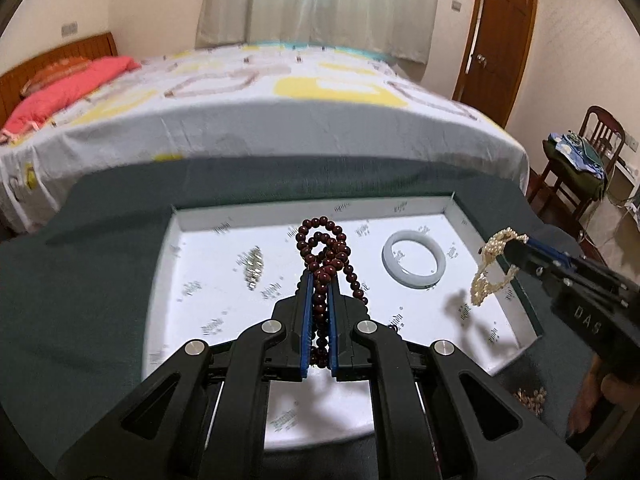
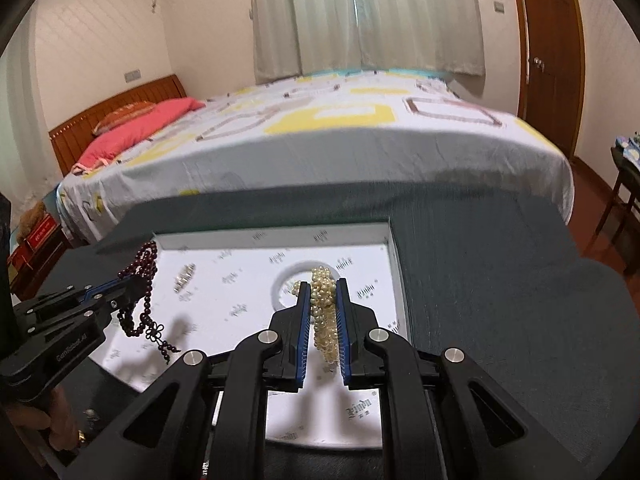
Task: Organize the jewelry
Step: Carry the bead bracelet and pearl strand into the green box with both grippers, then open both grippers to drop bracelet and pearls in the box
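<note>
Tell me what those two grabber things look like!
Both are black plastic. The left gripper and right gripper each have two flat fingers lined with ribbed blue pads, jointed arms and round silver bolts. White lettering marks their sides. One hand wears a gold ring.

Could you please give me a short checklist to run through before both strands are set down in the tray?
1. Left gripper clamped on the dark red bead strand: ok.
2. Right gripper clamped on the cream pearl strand: ok.
3. Both strands hang over the white printed cardboard tray: ok.
4. Pale grey-white bangle lies under the pearl strand's path in the right wrist view; drop spot free: not ok.
5. Small sparkly silver piece clear of the bead strand: ok.
6. Loose beads, bead strand snagged in the blue pads: cannot tell.
</note>
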The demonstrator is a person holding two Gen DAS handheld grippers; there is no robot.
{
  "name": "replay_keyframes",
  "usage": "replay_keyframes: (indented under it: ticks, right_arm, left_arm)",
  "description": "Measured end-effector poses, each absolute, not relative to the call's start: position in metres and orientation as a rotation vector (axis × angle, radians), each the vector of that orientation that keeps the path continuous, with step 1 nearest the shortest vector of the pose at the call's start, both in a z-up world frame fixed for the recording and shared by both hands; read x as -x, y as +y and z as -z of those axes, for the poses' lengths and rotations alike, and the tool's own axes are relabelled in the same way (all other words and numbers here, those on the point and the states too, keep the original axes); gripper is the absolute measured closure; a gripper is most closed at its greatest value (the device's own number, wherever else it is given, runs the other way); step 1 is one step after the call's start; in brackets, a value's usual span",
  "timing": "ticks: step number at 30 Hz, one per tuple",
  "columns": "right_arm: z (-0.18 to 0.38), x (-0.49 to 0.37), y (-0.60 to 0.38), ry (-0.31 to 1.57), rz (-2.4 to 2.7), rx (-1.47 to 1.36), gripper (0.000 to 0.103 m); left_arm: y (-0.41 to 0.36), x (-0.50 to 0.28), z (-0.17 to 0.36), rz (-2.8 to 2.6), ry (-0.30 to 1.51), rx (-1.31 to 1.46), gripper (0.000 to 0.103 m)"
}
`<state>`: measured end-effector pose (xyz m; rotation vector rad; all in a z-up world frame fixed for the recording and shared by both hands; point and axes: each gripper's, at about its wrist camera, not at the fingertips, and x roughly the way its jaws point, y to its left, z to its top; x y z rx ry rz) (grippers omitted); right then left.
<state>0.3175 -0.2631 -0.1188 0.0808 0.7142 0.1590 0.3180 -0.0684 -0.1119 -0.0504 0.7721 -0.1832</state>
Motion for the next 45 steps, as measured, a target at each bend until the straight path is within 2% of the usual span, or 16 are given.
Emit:
replay_keyframes:
  ticks: [14,26,29,33,35,38,41,45]
  right_arm:
    - [0.153,-0.35,-0.264,0.828,-0.135,-0.058,0.09]
    - [0.16,-0.356,-0.265,0.854,-0.114,-0.033,0.088]
    - [0.161,-0.356,-0.265,0.86,-0.111,-0.028,0.088]
    - [0.158,-0.354,-0.261,0.846,-0.123,-0.011,0.061]
    - [0.156,-0.352,-0.258,0.838,-0.122,-0.002,0.054]
    - [0.153,-0.351,-0.261,0.834,-0.123,-0.021,0.053]
    - [0.147,-0.347,-0.262,0.823,-0.123,-0.031,0.052]
    - [0.136,-0.338,-0.263,0.795,-0.117,-0.025,0.047]
  left_arm:
    - [-0.081,-0.366,0.15,0.151,0.909,0.032,0.096]
    - [-0.077,-0.371,0.161,0.121,0.932,0.01,0.095]
    - [-0.078,-0.37,0.162,0.12,0.932,0.0,0.089]
    - [-0.077,-0.37,0.162,0.119,0.931,-0.005,0.078]
    - [-0.077,-0.369,0.161,0.118,0.926,-0.004,0.072]
    - [-0.077,-0.367,0.158,0.118,0.92,-0.002,0.057]
    - [-0.076,-0.362,0.154,0.123,0.91,0.0,0.053]
    - [-0.075,-0.354,0.145,0.129,0.886,-0.011,0.042]
